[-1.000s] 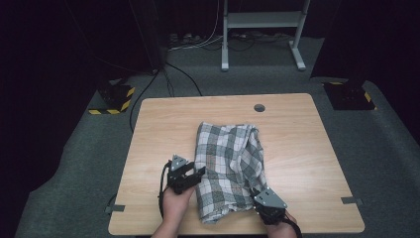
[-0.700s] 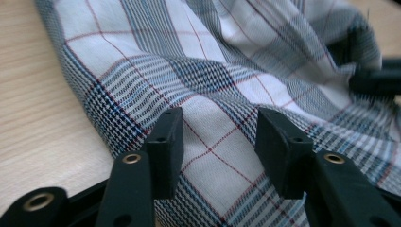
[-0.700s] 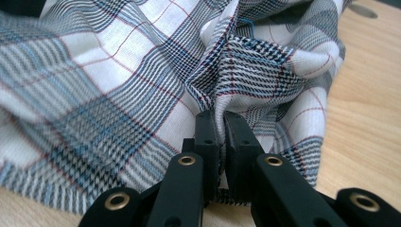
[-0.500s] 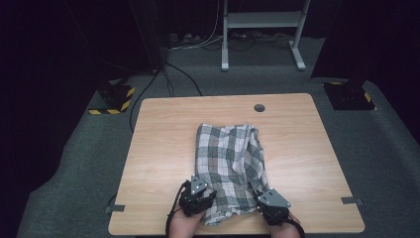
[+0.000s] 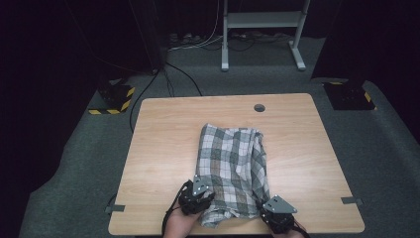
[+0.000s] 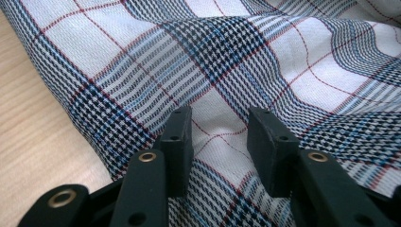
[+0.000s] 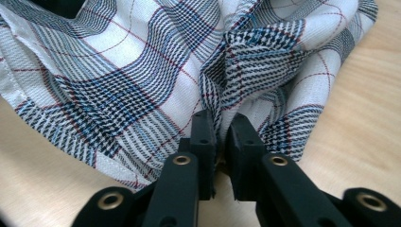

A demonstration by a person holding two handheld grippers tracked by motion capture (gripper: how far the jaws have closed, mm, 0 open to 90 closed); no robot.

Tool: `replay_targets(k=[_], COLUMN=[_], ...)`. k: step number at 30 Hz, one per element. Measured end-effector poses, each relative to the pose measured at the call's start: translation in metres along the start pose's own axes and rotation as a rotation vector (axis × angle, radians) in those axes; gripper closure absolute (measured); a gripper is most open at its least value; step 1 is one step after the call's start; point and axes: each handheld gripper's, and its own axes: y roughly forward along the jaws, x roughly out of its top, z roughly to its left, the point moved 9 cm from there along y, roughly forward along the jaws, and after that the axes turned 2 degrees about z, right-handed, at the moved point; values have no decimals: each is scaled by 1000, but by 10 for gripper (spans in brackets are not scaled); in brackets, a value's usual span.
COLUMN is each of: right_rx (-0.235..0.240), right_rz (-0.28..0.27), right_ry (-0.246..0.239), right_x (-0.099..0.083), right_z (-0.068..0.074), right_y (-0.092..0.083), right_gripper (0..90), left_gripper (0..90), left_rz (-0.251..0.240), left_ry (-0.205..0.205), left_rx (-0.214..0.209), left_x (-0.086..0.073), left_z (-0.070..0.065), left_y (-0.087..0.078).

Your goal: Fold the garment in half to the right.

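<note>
Dark room, grey carpet, black-and-yellow floor blocks [image 5: 114, 98] off the table's far corners, a white stand's legs [image 5: 261, 33] behind. Light wood table [image 5: 163, 134] with a cable hole [image 5: 259, 107] near the far edge.

Plaid cloth [image 5: 230, 168] lies loosely folded and rumpled, running from mid-table down to the near edge, slightly right of centre.

Left gripper [image 5: 200, 197] sits on the cloth's near-left corner. Its jaws have just been closing and stand partly open in the left gripper view, pads [image 6: 178, 142] either side of a flat patch of fabric, no fold pinched between them yet. Open for now.

Right gripper [image 5: 274, 214] is at the near-right corner, jaws nearly shut, clamped on a bunched ridge of cloth [image 7: 222, 106] that rises between the pads [image 7: 204, 142].

Risks as I judge them:
- Left jaws over flat fabric: if they close without digging in, they slide off or catch the top layer only, so a lift would unfold the stack unevenly.
- Right grip is on a gathered ridge, layer count unclear. One layer could slip out under tension.
- Both grips sit at the near edge; a pull toward the person could drag the cloth off the table.
</note>
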Motion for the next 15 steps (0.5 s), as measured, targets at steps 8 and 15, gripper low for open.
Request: replay_targets(k=[8, 15], right_rx=[-10, -12], right_rz=[-44, -124], right_ry=[28, 42], right_x=[11, 43], right_z=[-2, -16], right_y=[-18, -30], right_gripper=[666, 650], left_gripper=[523, 512], left_rz=[-110, -232], left_ry=[-81, -179], left_rx=[-73, -14], left_x=[10, 32], left_z=[3, 50], left_y=[-29, -47])
